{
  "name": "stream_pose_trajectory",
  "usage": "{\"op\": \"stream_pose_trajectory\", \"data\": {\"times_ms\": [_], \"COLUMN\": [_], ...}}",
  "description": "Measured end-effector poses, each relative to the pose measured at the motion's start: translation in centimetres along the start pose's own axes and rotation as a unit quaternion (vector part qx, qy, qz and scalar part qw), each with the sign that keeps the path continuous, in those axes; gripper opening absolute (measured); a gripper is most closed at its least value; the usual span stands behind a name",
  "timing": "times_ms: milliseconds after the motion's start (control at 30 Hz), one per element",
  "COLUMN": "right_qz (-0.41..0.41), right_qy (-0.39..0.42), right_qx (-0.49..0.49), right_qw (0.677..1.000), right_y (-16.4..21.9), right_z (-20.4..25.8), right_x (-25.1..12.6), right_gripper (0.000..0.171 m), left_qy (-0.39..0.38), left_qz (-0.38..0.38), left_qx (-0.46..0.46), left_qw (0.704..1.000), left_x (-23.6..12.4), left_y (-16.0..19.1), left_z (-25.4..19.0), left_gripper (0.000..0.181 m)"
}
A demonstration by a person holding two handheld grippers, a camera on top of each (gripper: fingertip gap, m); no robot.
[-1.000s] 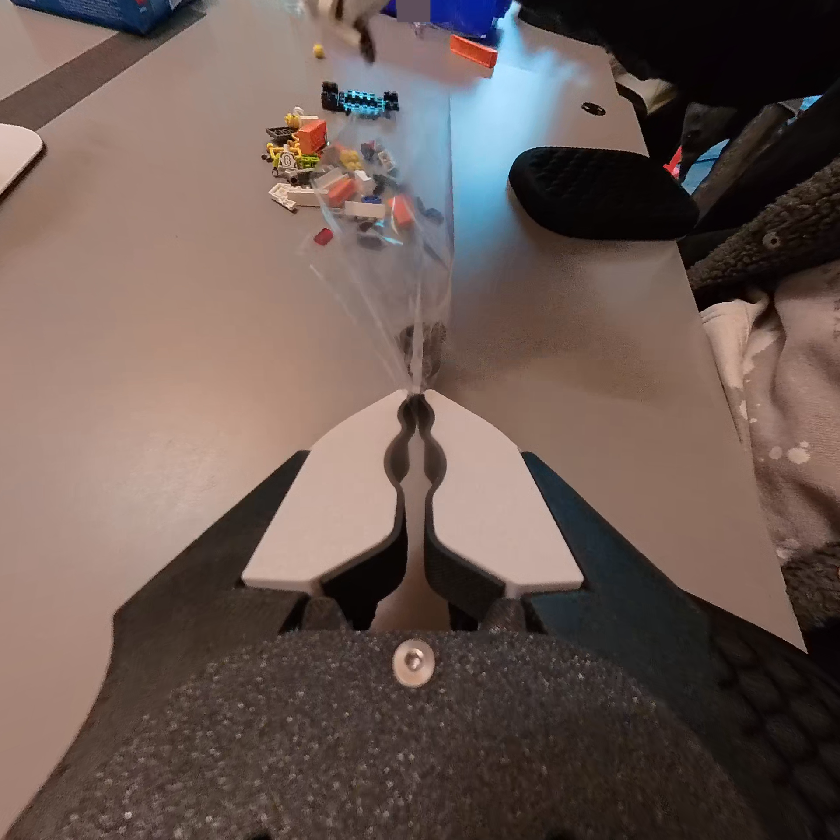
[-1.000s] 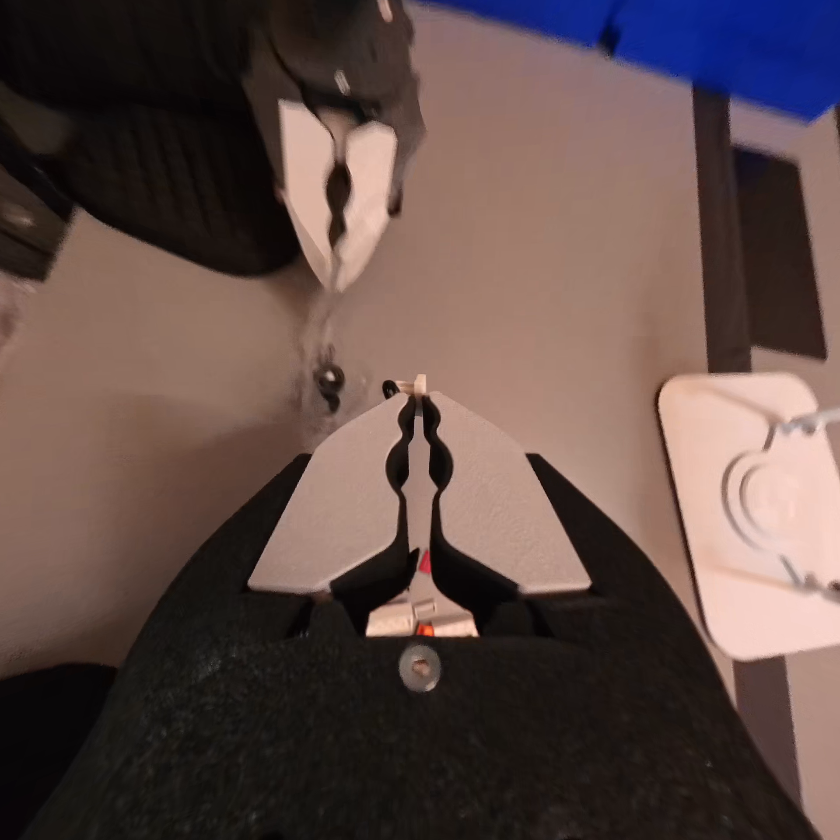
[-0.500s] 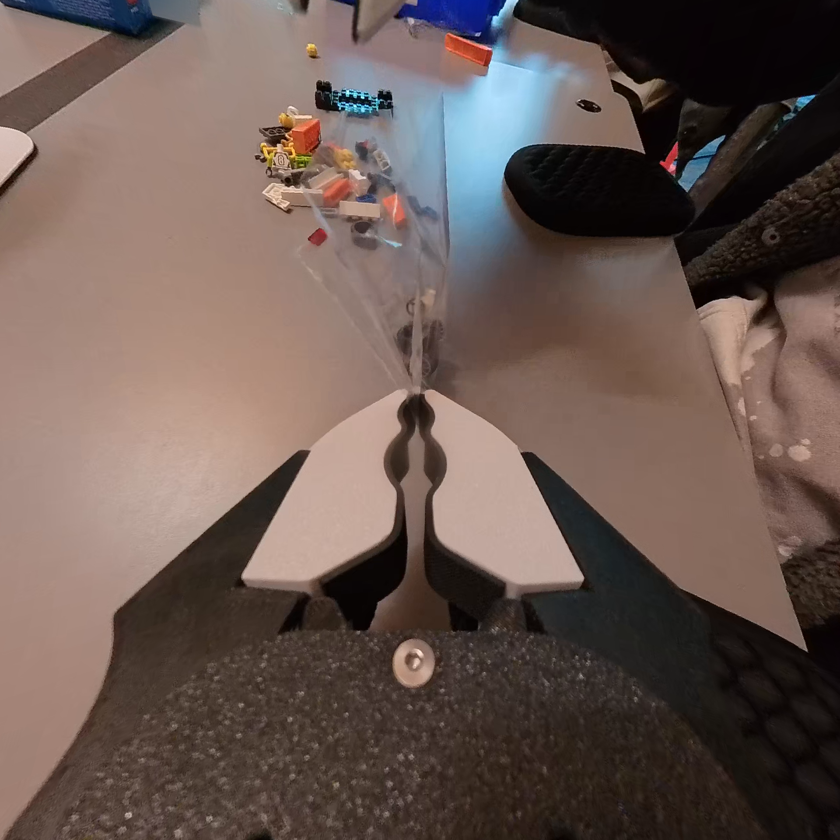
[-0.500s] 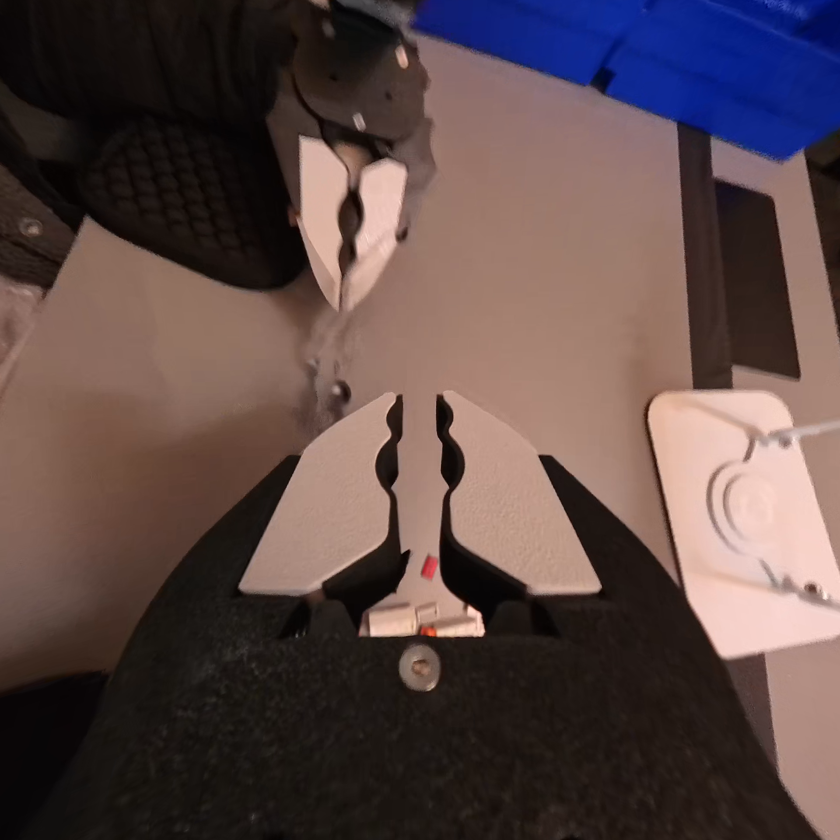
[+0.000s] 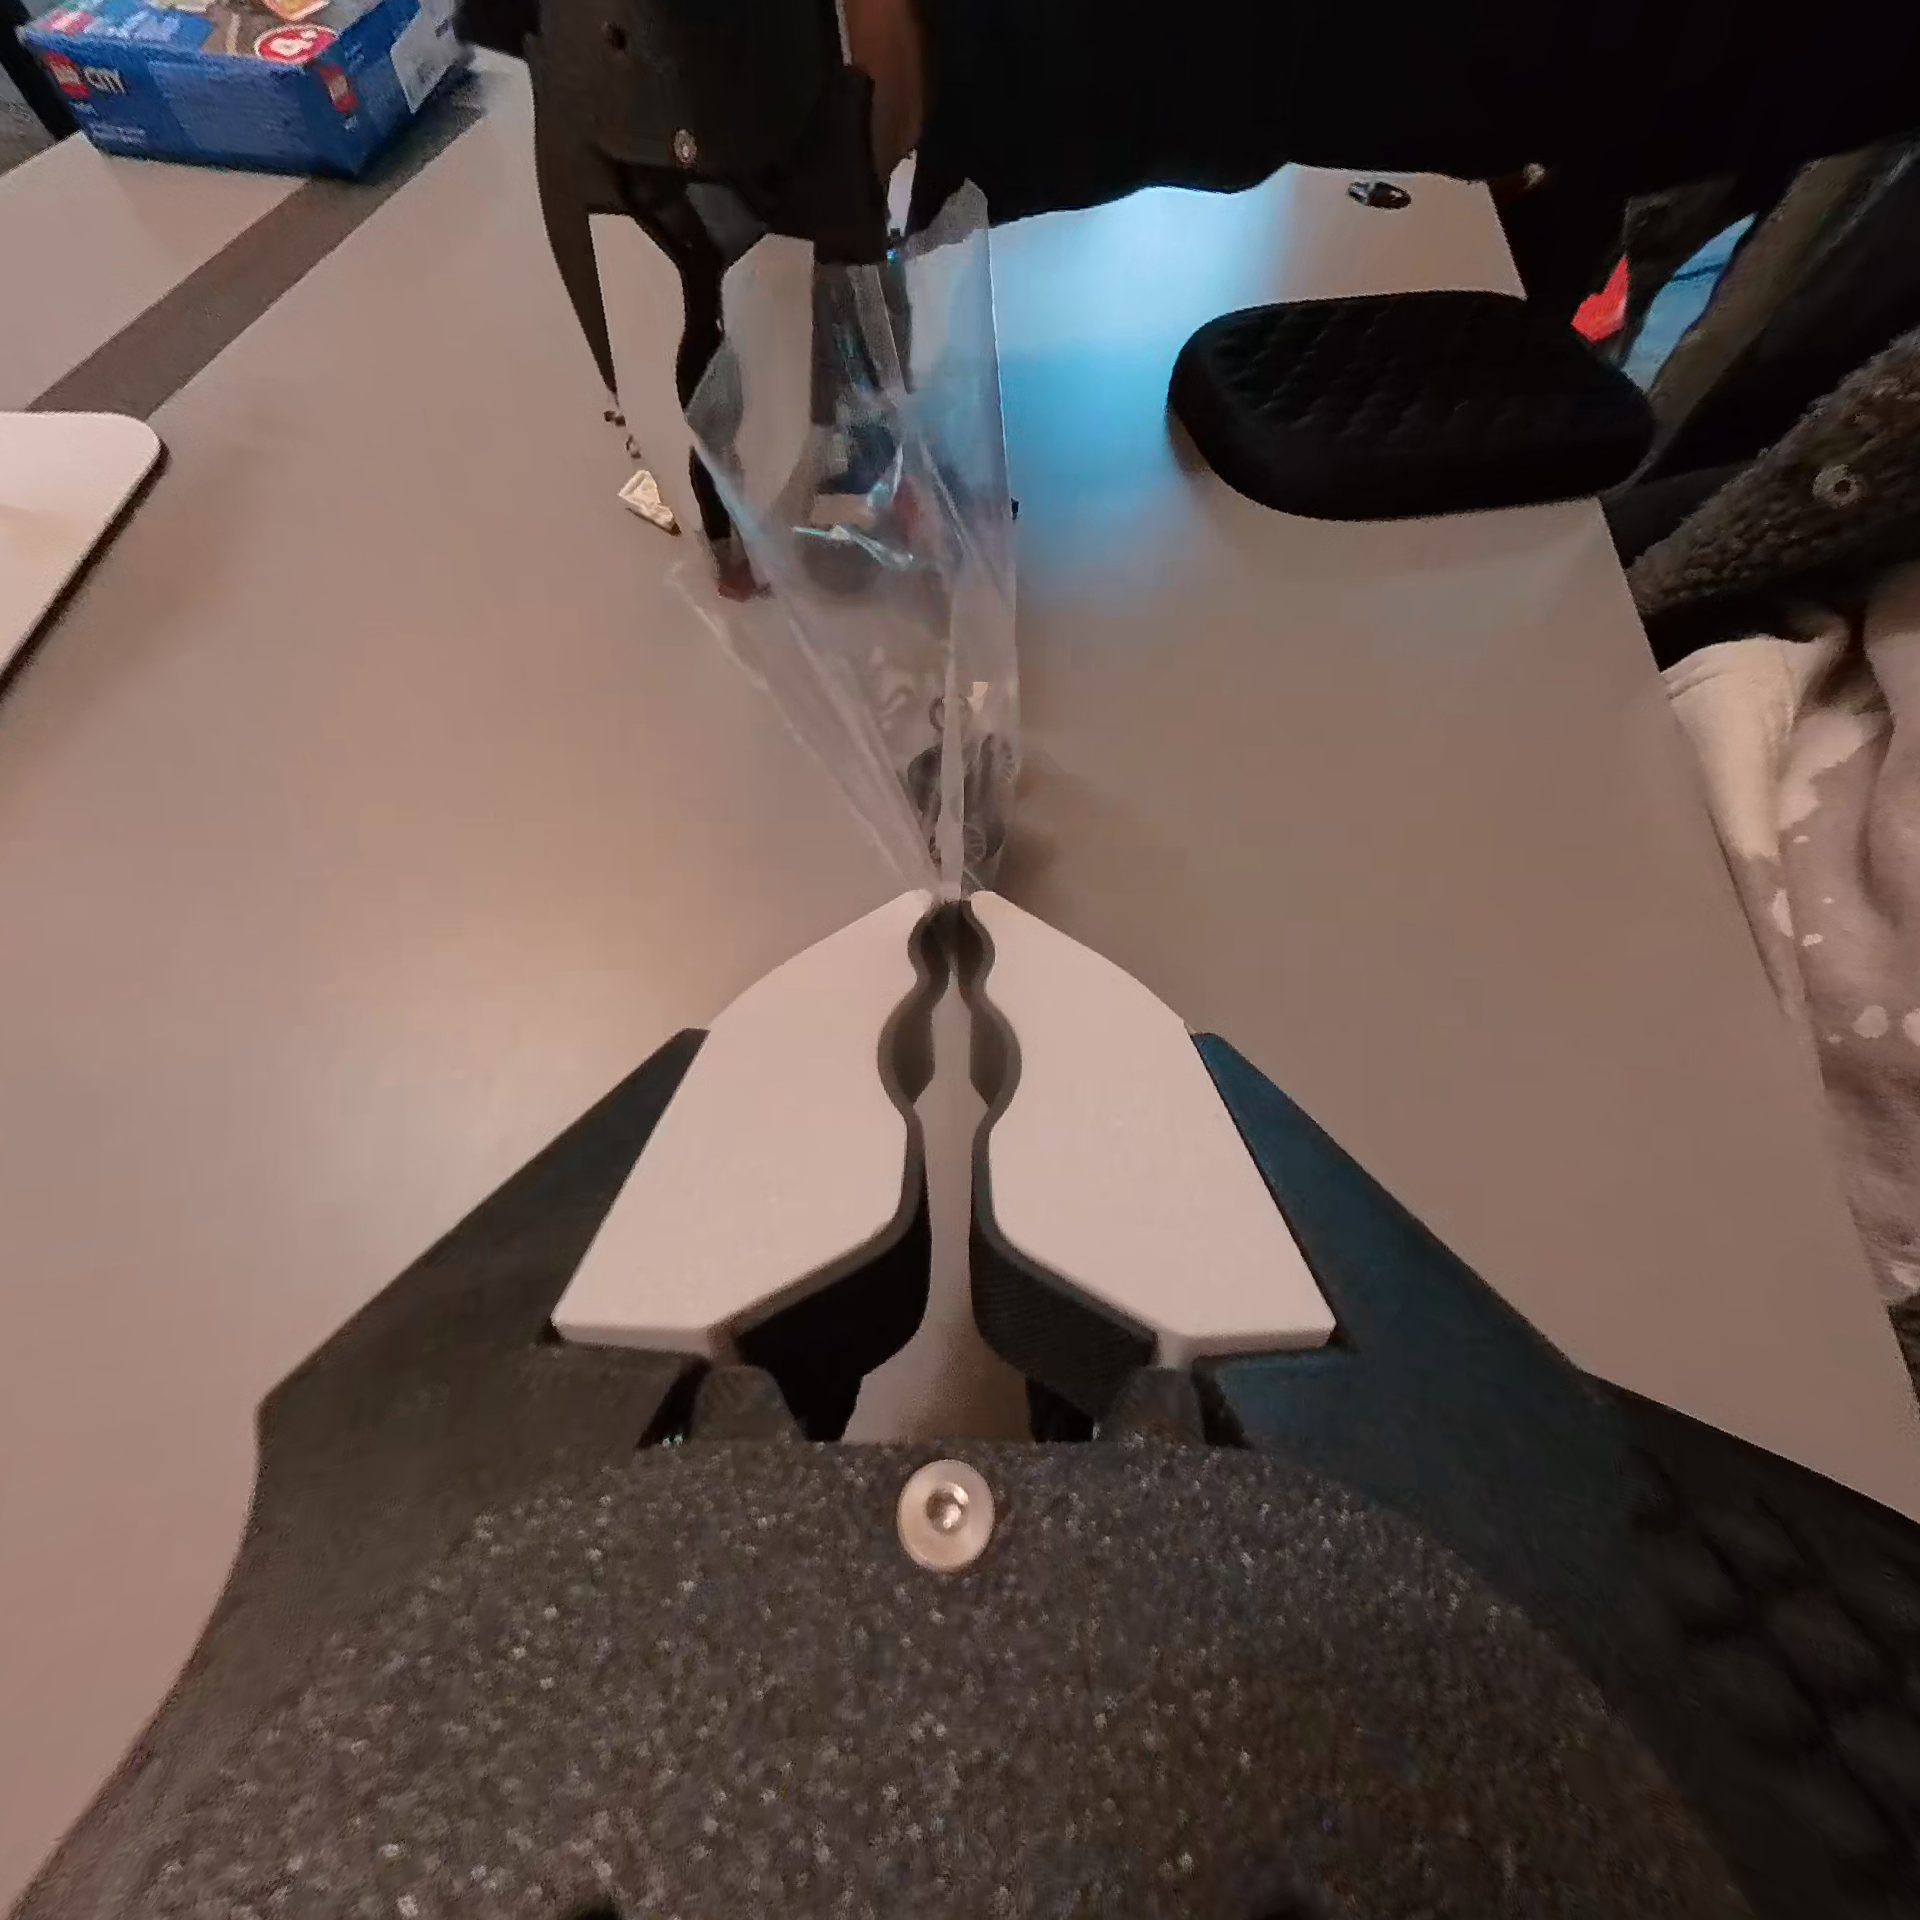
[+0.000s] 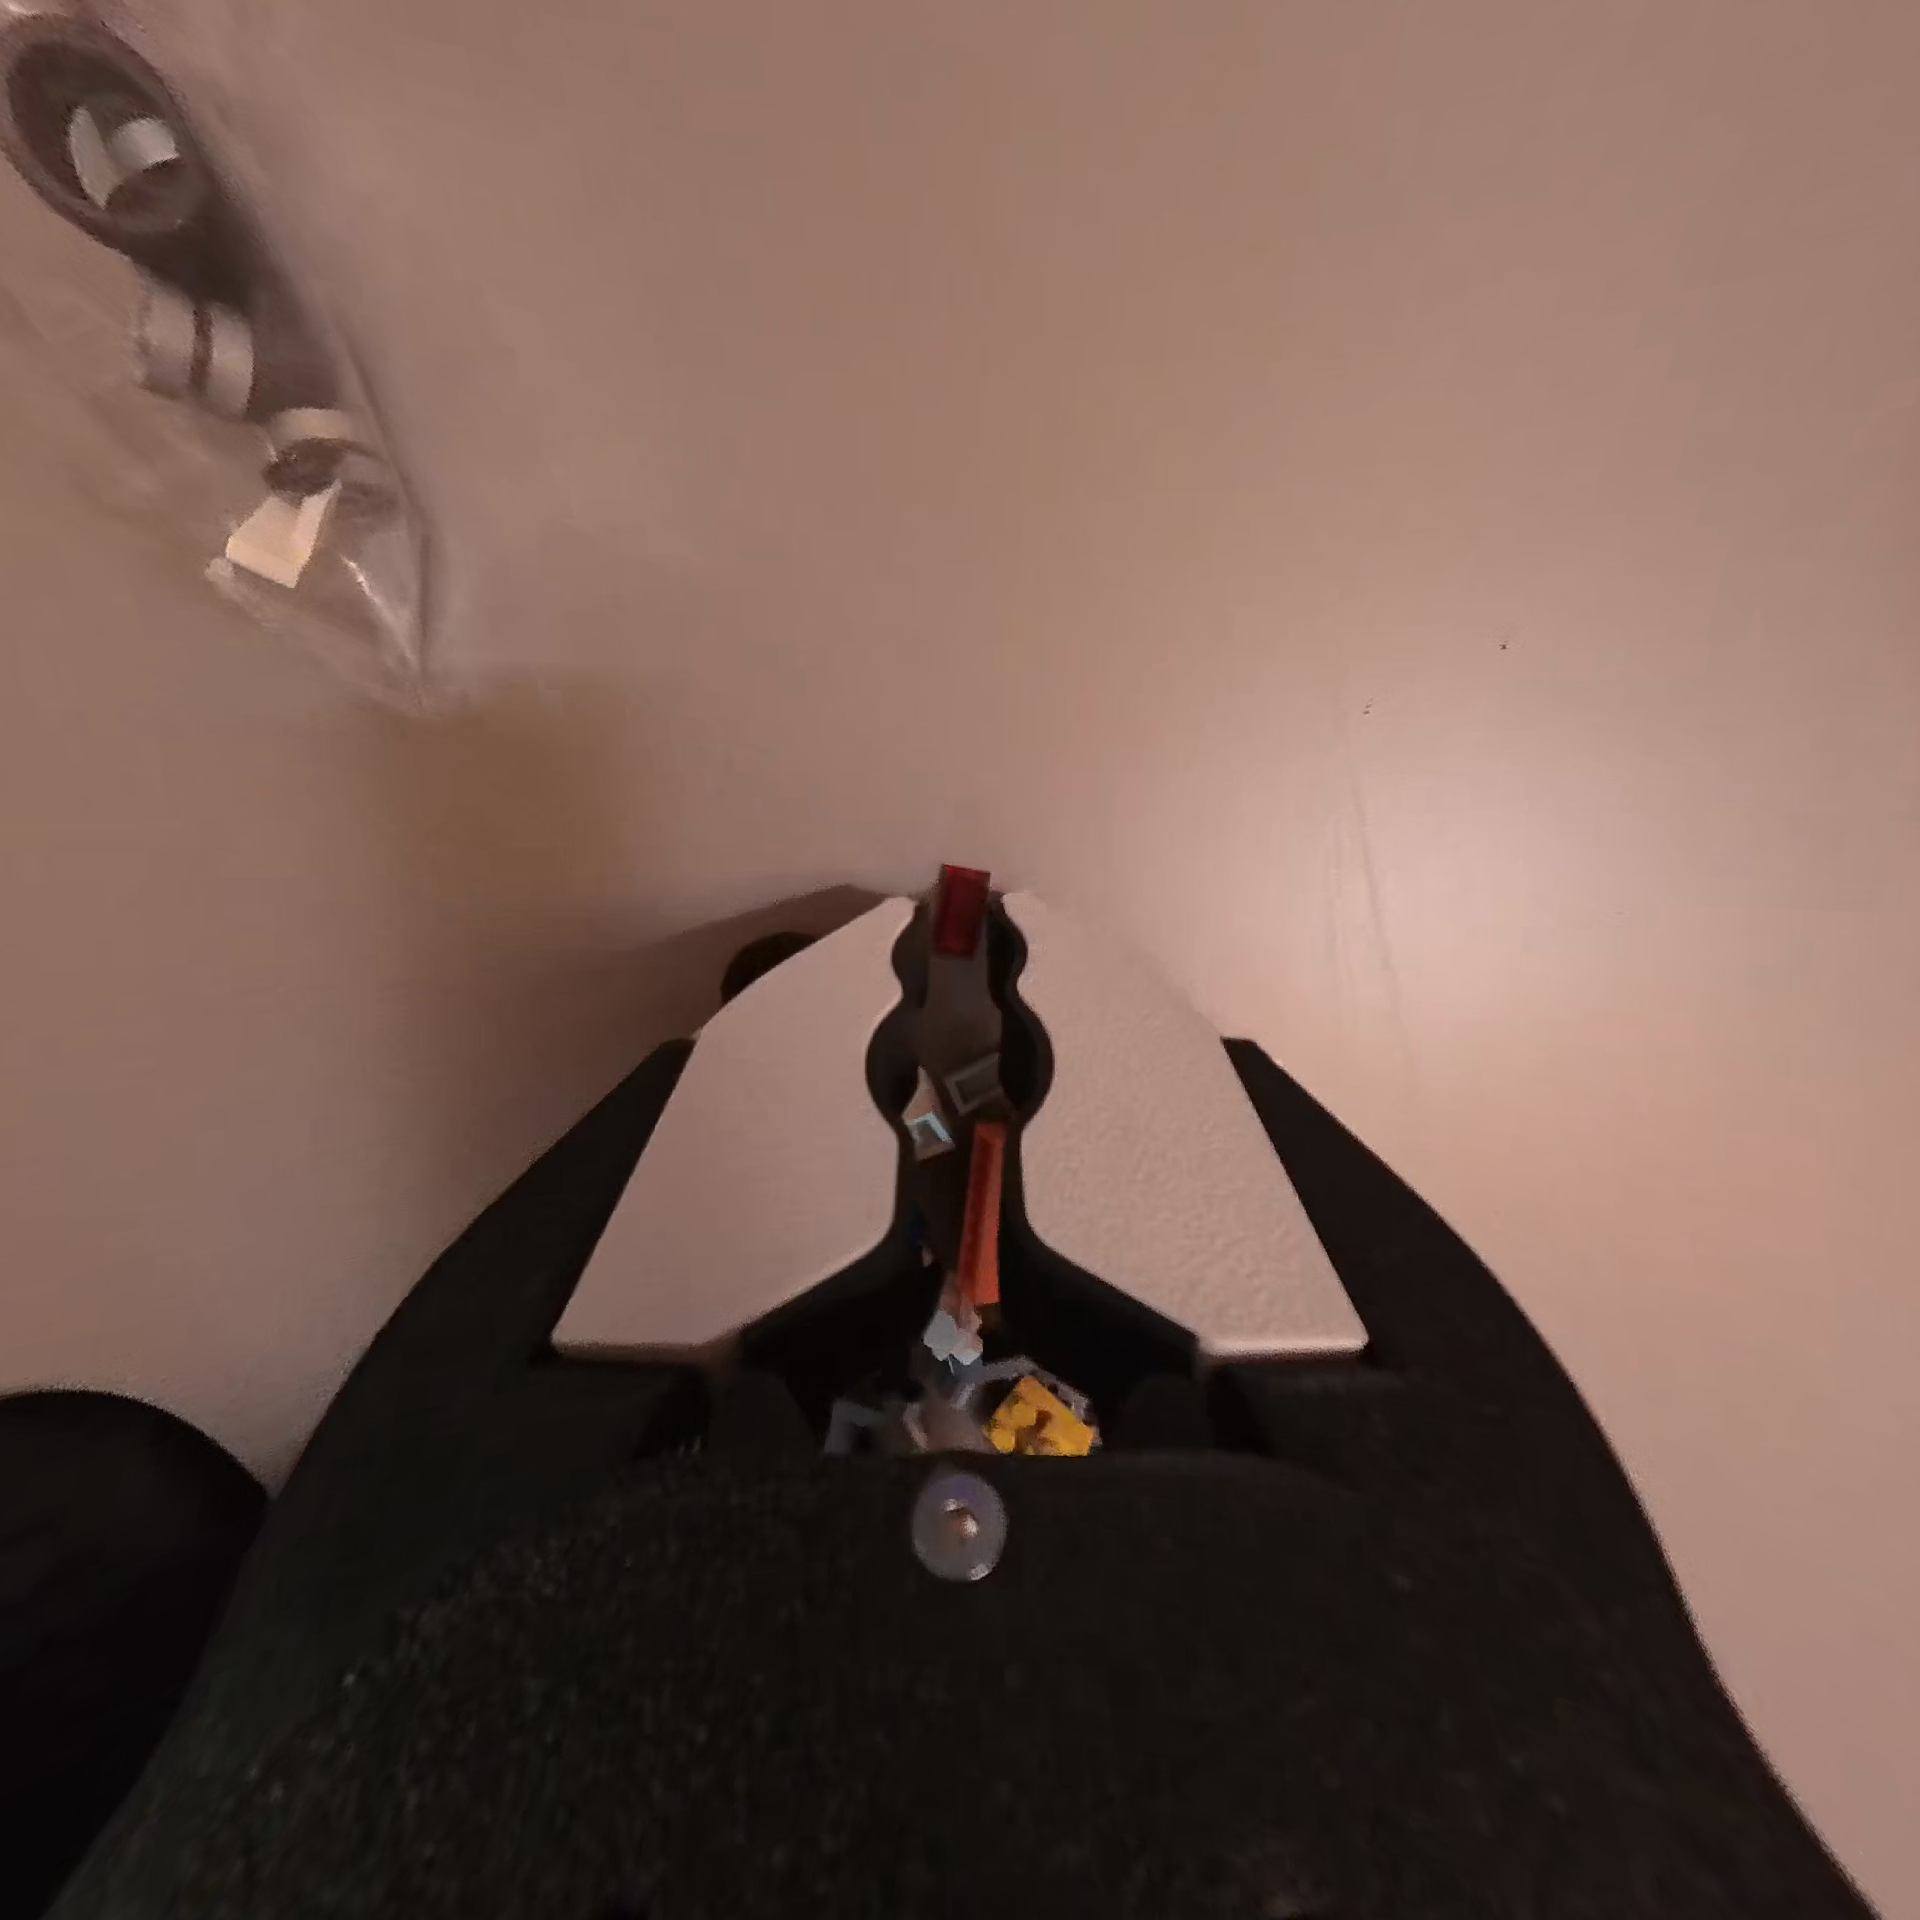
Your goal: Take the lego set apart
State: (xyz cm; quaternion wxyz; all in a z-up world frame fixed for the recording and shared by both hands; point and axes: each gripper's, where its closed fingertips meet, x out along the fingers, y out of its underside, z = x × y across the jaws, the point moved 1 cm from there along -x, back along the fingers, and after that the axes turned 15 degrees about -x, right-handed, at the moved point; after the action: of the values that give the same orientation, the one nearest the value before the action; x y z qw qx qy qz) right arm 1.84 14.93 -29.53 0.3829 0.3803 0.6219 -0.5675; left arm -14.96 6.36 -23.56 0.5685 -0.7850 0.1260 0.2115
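Note:
My left gripper [image 5: 951, 902] is shut on the edge of a clear plastic bag [image 5: 883, 499] and holds it stretched up off the grey table [image 5: 364, 831]. Black wheels [image 5: 966, 784] lie inside the bag near my fingertips. My right gripper [image 6: 958, 902] is low on the table, slightly open, with a small red lego piece [image 6: 958, 912] between its tips. It also shows in the left wrist view [image 5: 727, 561], standing over the loose lego pile beside the bag. The bag shows in the right wrist view [image 6: 260, 436], holding wheels and white pieces.
Loose pieces lie under my right gripper: an orange bar [image 6: 982, 1216], a yellow piece [image 6: 1039, 1425]. A white piece [image 5: 646, 494] lies on the table. A blue box [image 5: 239, 83] is far left, a white pad [image 5: 52, 499] at the left edge, a black armrest [image 5: 1403, 405] right. The grippers' ends are close to 20 cm from one another. The left gripper is farther from the orange bar [image 6: 982, 1216], some 25 cm, than the right, some 6 cm.
My right gripper held a small white piece, opened, then dropped down onto the lego pile with the red piece between its tips. My left gripper kept its hold on the bag.

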Motion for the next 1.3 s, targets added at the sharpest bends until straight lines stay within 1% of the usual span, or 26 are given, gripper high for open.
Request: {"op": "stream_pose_trajectory", "data": {"times_ms": [33, 133, 200, 267, 367, 433, 500, 600, 700, 833, 933, 1000, 1167, 1200, 1300], "right_qz": [0.003, 0.005, -0.018, -0.075, -0.160, -0.195, -0.201, -0.190, -0.192, -0.229, -0.236, -0.229, -0.199, -0.182, -0.082], "right_qy": [-0.003, -0.002, -0.002, 0.007, 0.022, 0.018, 0.008, -0.005, -0.007, -0.016, -0.021, -0.026, -0.009, 0.002, 0.016], "right_qx": [0.001, -0.008, -0.013, -0.022, -0.060, -0.093, -0.122, -0.146, -0.148, -0.132, -0.133, -0.136, -0.137, -0.131, -0.108], "right_qw": [1.000, 1.000, 1.000, 0.997, 0.985, 0.976, 0.972, 0.971, 0.970, 0.964, 0.962, 0.963, 0.970, 0.975, 0.991], "right_y": [0.0, 0.0, -0.7, -3.1, -8.0, -11.1, -13.1, -14.2, -14.3, -13.9, -13.3, -13.0, -11.7, -10.8, -6.2], "right_z": [0.0, 0.1, 0.3, 0.6, 1.5, 2.7, 3.9, 5.2, 5.5, 5.6, 6.1, 6.6, 6.0, 5.4, 3.5], "right_x": [0.0, 0.0, -0.6, -2.8, -7.7, -10.2, -11.0, -10.2, -9.4, -10.3, -10.6, -10.2, -9.6, -9.4, -7.0], "right_gripper": [0.007, 0.007, 0.007, 0.007, 0.007, 0.007, 0.007, 0.010, 0.019, 0.021, 0.024, 0.028, 0.030, 0.030, 0.030], "left_qy": [-0.004, -0.015, -0.017, -0.018, -0.015, -0.015, -0.015, -0.015, -0.015, -0.013, -0.013, -0.012, -0.012, -0.013, -0.014], "left_qz": [0.001, 0.004, 0.007, 0.012, 0.020, 0.021, 0.021, 0.020, 0.019, 0.018, 0.017, 0.017, 0.017, 0.017, 0.018], "left_qx": [0.006, 0.020, 0.024, 0.026, 0.029, 0.031, 0.032, 0.031, 0.031, 0.030, 0.030, 0.030, 0.028, 0.029, 0.030], "left_qw": [1.000, 1.000, 1.000, 0.999, 0.999, 0.999, 0.999, 0.999, 0.999, 0.999, 0.999, 0.999, 0.999, 0.999, 0.999], "left_x": [0.1, 0.3, 0.5, 0.8, 1.1, 1.3, 1.3, 1.3, 1.3, 1.3, 1.3, 1.3, 1.2, 1.2, 1.2], "left_y": [-0.1, -0.2, -0.1, 0.0, 0.2, 0.3, 0.3, 0.3, 0.3, 0.2, 0.2, 0.2, 0.2, 0.3, 0.3], "left_z": [-0.1, -0.3, -0.4, -0.4, -0.6, -0.7, -0.7, -0.7, -0.7, -0.7, -0.7, -0.8, -0.7, -0.7, -0.7], "left_gripper": [0.000, 0.001, 0.001, 0.001, 0.001, 0.001, 0.001, 0.001, 0.001, 0.001, 0.001, 0.001, 0.001, 0.001, 0.001]}}
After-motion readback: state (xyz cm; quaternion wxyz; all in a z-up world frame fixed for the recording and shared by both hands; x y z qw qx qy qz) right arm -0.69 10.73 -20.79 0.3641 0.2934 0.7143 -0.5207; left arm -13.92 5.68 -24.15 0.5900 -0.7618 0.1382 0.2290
